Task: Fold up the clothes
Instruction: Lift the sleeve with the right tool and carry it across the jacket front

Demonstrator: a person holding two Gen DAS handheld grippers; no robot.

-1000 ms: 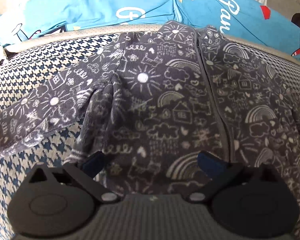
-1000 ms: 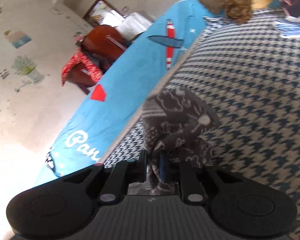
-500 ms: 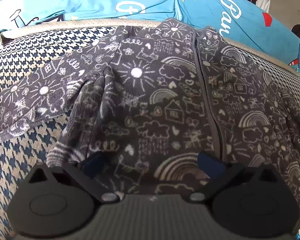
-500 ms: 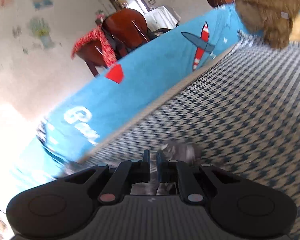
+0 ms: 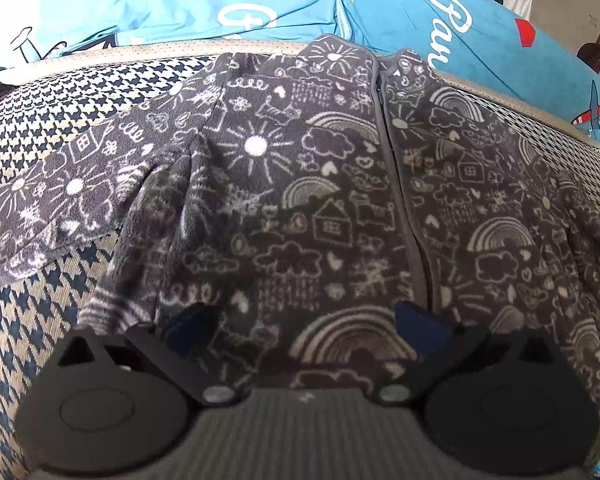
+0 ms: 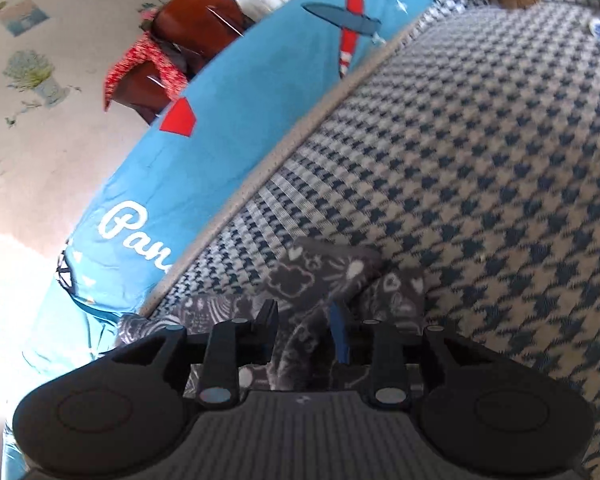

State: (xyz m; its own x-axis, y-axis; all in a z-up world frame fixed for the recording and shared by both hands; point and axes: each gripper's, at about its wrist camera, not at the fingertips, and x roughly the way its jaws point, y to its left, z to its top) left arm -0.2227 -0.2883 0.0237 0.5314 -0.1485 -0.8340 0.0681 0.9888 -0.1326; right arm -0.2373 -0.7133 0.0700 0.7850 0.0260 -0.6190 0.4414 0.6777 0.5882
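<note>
1. The left gripper is hovering low over the bottom hem of a dark grey fleece jacket, its jaws spread wide and clasping nothing.
2. The jacket, printed with white suns, rainbows, houses and clouds, is lying flat and front-up on a houndstooth cushion, zipper running up the middle.
3. One sleeve is stretching out flat toward the left edge of the left wrist view.
4. The right gripper is opening over the jacket's other sleeve; the cuff is sitting between the parted fingers, and the pads are not pressing it.
5. That cuff is resting bunched on the houndstooth cushion, just beside its pale piped edge.
6. Beyond, a blue pillow with an airplane print is lining the cushion's far side.
7. Farther off, a reddish-brown chair is standing by a pale wall.
</note>
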